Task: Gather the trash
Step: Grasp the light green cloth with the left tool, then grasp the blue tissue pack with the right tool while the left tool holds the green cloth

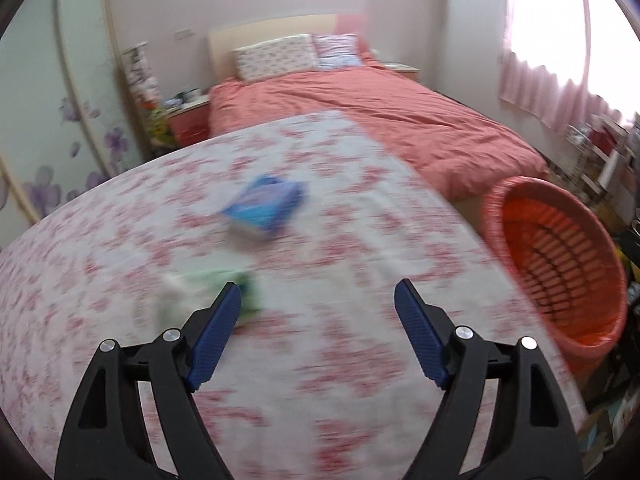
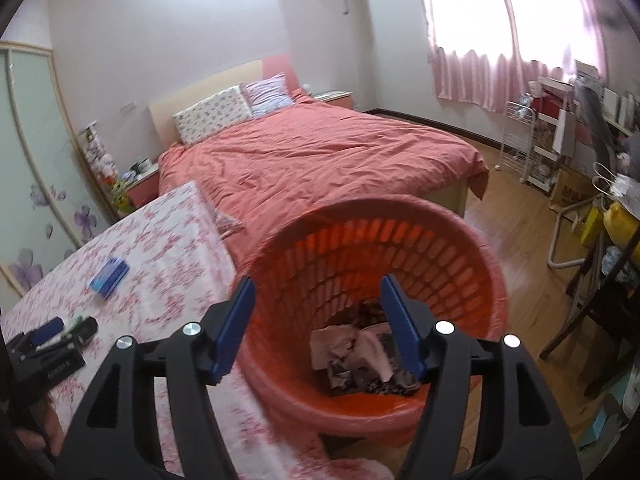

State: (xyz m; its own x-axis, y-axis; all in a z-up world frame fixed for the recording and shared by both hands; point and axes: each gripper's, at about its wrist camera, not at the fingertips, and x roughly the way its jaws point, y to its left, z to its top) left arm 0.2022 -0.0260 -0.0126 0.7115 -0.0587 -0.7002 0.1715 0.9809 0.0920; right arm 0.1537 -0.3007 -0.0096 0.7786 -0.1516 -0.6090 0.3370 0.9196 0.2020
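An orange slatted basket [image 2: 448,256] stands beside the table; it shows at the right of the left wrist view [image 1: 560,256]. Crumpled paper and wrapper trash [image 2: 360,356] lies in its bottom. My right gripper [image 2: 318,292] is open and empty over the basket's mouth. My left gripper [image 1: 318,296] is open and empty above the flowered tablecloth [image 1: 340,360]. A blurred green and white wrapper [image 1: 192,292] lies by its left fingertip. A blue packet [image 1: 266,204] lies farther on, also in the right wrist view [image 2: 109,275]. The left gripper shows there at the table's left [image 2: 68,330].
A bed with a salmon cover [image 2: 320,160] lies beyond the table. A wardrobe with purple flowers [image 1: 60,120] stands at the left. Shelves and clutter [image 2: 580,152] line the right wall under pink curtains. Wooden floor [image 2: 520,208] lies right of the basket.
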